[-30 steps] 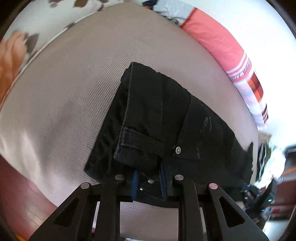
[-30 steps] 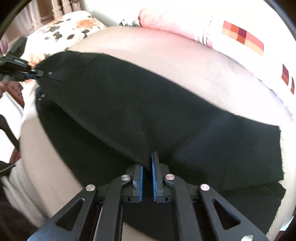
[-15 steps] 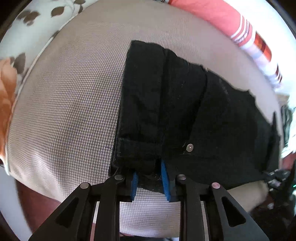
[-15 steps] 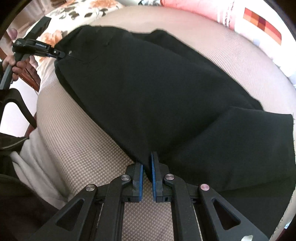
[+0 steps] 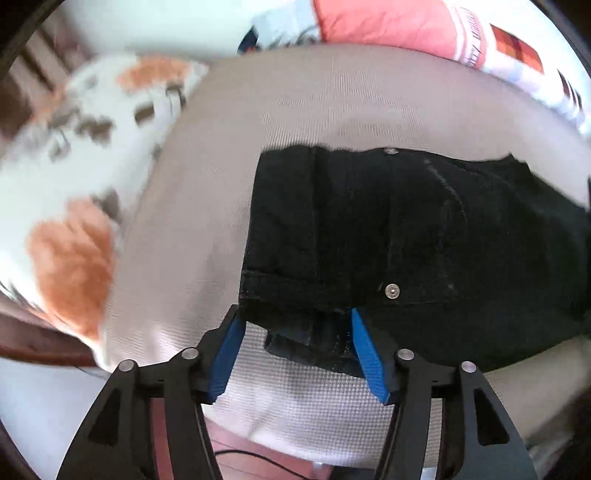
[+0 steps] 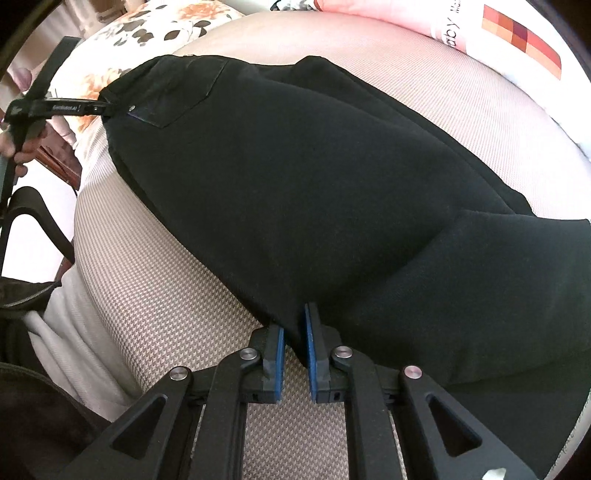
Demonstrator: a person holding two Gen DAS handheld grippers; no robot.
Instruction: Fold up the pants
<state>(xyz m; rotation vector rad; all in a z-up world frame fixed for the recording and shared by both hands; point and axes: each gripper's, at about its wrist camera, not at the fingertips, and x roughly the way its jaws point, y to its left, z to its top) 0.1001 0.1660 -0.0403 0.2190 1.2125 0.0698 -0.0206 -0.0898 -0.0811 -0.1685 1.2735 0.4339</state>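
Observation:
Black pants (image 5: 406, 229) lie folded lengthwise on a beige bed cover (image 5: 295, 110). My left gripper (image 5: 295, 321) stands at the waistband end, near a silver rivet (image 5: 391, 291). Its jaws are opening, and the blue pads sit clear on either side of the waistband corner. In the right wrist view the pants (image 6: 295, 166) stretch from the waistband at upper left to the legs at right. My right gripper (image 6: 295, 325) pinches the folded near edge of the cloth, its jaws just starting to part. The left gripper (image 6: 99, 109) also shows there, at the waistband.
A floral pillow (image 5: 74, 221) lies left of the pants, and a pink and white pillow (image 5: 388, 26) lies beyond them. The bed's near edge drops to a reddish wood floor (image 5: 177, 424). A person's hand (image 6: 14, 147) and a grey cloth (image 6: 74, 332) are at the left.
The left jaws have spread wide and let go of the waistband, and that gripper has rolled and shifted sideways. The right gripper brought the folded edge down onto the bed.

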